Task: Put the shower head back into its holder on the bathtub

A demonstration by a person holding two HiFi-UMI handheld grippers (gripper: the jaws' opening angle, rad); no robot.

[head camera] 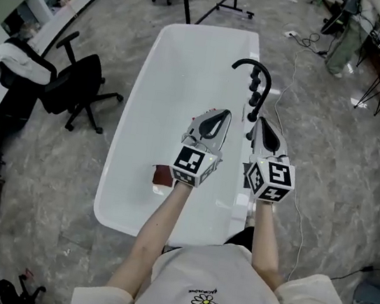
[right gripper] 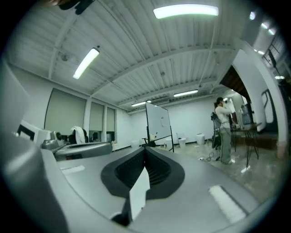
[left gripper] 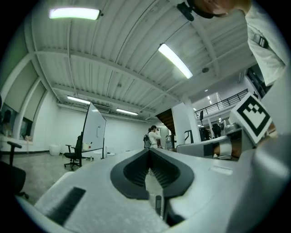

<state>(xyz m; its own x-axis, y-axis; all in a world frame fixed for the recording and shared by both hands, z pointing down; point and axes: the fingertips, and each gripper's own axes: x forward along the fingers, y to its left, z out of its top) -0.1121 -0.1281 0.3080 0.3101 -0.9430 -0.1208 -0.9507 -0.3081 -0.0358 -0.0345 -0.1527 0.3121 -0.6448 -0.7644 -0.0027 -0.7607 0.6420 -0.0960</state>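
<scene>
1. The left gripper has its jaws clenched tip to tip, with nothing between them. It is held about level, above the bathtub.
2. The right gripper is the same: jaws pressed together and empty, just beside the left one and not touching it.
3. Both gripper views look out across the room and ceiling. Neither has the tub or any task thing in its line.
4. I can't pick out the shower head on its own. A black fixture with a curved neck and knobs stands on the tub's right rim, just ahead of the right gripper's tips. The head and its holder are probably part of that cluster.
5. No hose or head lies loose in the tub. A small reddish-brown thing sits on the tub floor, partly behind the left gripper's cube, and I can't tell what it is.
6. Step, as a judgement: no contact phase, both hands are off everything. This is either before the reach or after seating, and the pictures don't settle which.
7. Next move: if the head isn't seated, tip the right gripper down towards the fixture, part the jaws, and take the handle.
</scene>
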